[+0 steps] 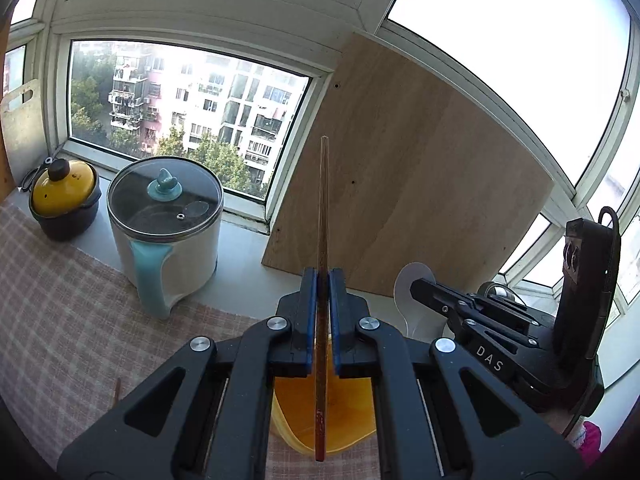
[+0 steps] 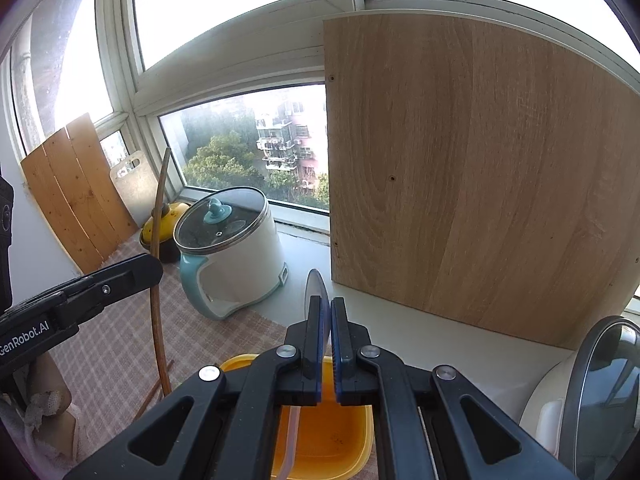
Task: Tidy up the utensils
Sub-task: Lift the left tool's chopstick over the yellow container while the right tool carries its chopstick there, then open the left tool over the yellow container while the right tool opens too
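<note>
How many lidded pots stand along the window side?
2, possibly more hidden. The white electric pot with teal handle and glass lid stands on the sill edge; the small dark pot with yellow lid stands to its left, near the corner.

We read "DAS" in white on the black arm of the right tongs (image 1: 416,292), and "GenRobot.AI" on the left tongs (image 2: 154,266), both above the counter.

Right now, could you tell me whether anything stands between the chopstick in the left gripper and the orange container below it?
Nothing visible does. The left gripper holds the chopstick directly over the open orange container, which has no lid.
</note>
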The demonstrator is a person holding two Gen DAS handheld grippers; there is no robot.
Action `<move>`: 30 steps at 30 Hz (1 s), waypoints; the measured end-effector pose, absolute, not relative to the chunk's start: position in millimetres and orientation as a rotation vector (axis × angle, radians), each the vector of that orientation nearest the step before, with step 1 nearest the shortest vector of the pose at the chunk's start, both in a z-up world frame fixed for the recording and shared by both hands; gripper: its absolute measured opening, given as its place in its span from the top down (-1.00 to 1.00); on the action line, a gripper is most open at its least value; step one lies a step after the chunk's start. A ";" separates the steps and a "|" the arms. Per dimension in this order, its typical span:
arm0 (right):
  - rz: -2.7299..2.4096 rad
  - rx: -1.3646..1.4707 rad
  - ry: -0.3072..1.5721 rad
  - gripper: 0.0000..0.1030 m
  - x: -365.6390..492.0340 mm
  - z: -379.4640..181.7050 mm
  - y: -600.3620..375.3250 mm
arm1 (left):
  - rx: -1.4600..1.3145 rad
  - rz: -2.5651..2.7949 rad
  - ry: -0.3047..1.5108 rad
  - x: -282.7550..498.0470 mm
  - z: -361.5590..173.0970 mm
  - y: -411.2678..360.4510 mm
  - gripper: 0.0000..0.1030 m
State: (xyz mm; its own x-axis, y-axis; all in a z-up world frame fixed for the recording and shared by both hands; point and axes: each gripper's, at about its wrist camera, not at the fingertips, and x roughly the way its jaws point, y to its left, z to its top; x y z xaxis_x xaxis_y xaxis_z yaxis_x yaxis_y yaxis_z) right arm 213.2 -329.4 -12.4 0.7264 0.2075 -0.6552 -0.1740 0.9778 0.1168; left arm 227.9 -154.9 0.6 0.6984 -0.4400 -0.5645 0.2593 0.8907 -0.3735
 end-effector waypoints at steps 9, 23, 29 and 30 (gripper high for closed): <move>0.180 0.036 0.755 0.99 235.2 -30.5 -337.4 | -0.246 -0.369 0.724 253.4 -23.4 -177.4 0.93; 0.238 0.038 0.837 0.99 242.6 -58.4 -338.9 | -0.230 -0.371 0.828 248.6 -59.1 -171.7 0.93; 0.239 0.039 0.842 0.98 242.6 -57.9 -339.1 | -0.214 -0.368 0.827 244.9 -59.3 -171.8 0.92; 0.238 0.039 0.843 0.97 242.8 -57.5 -339.0 | -0.208 -0.368 0.825 244.4 -57.8 -171.7 0.92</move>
State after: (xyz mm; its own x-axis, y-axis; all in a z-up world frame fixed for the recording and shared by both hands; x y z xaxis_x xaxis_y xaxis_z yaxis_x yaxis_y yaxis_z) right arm 242.8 -339.0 -57.5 0.6400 0.2243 -0.7349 -0.1935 0.9727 0.1284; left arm 244.4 -171.7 -57.8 0.6204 -0.3972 -0.6763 0.2372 0.9169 -0.3208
